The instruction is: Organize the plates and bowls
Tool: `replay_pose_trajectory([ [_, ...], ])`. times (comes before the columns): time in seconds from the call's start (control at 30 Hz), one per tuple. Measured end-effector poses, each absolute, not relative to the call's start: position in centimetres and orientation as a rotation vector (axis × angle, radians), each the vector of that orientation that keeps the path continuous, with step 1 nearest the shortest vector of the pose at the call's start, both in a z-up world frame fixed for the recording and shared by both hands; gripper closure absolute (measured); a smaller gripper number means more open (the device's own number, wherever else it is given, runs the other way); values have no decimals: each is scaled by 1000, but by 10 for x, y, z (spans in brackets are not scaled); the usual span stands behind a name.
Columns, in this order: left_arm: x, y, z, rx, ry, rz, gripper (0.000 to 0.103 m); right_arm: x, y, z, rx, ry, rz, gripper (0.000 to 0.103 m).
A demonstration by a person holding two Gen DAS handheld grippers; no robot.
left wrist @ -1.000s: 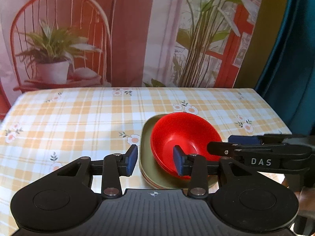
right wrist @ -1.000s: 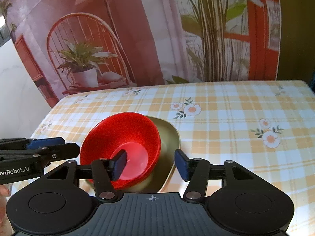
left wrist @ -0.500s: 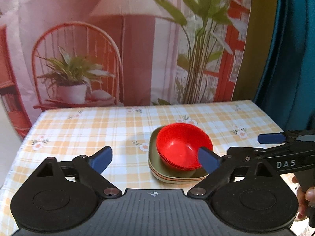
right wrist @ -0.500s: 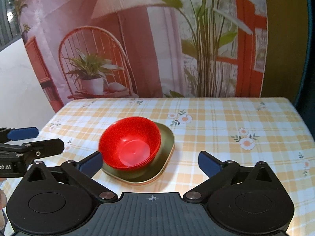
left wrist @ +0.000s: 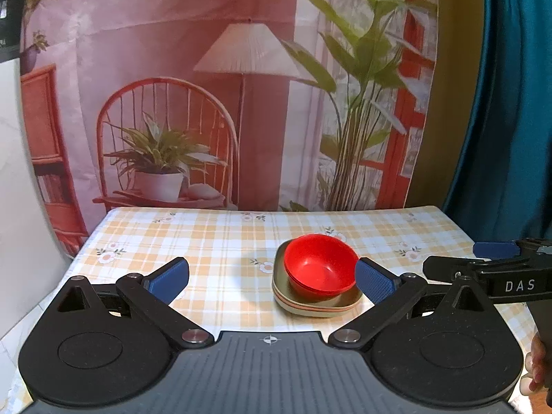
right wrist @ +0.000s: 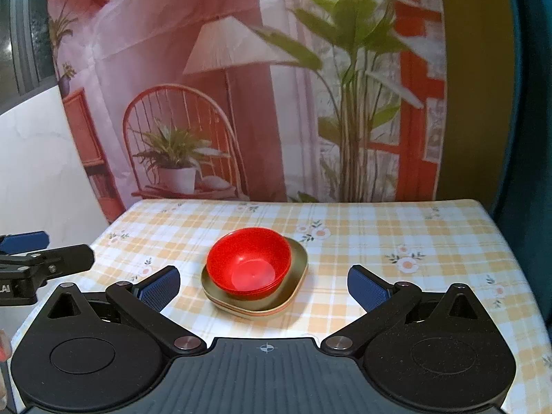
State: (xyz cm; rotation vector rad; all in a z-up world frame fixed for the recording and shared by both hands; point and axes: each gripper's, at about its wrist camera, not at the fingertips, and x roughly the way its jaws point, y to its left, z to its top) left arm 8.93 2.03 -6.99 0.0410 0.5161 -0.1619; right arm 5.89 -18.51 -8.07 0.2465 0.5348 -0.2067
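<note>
Stacked red bowls (left wrist: 321,269) sit nested on a stack of olive-green square plates (left wrist: 321,305) in the middle of the checked tablecloth; they also show in the right wrist view as bowls (right wrist: 249,264) on plates (right wrist: 296,276). My left gripper (left wrist: 270,281) is open and empty, held back from the stack, which lies right of its centre. My right gripper (right wrist: 264,286) is open and empty, with the stack between and beyond its fingers. Each gripper shows at the edge of the other's view.
The table (left wrist: 207,241) carries an orange-and-white checked cloth with flowers. A printed backdrop of a chair, lamp and plants hangs behind its far edge. A teal curtain (left wrist: 510,103) hangs at the right and a white wall (right wrist: 31,158) stands at the left.
Both grippers opened wide and pulled back and up from the stack, which now looks smaller and farther. The bowls and plates stayed in place.
</note>
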Motion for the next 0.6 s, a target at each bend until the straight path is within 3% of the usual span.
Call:
replay_pose_trajectory([
  [0.6, 13, 17, -32, 79, 389, -151, 0, -11, -158, -39, 231, 465, -234, 0],
])
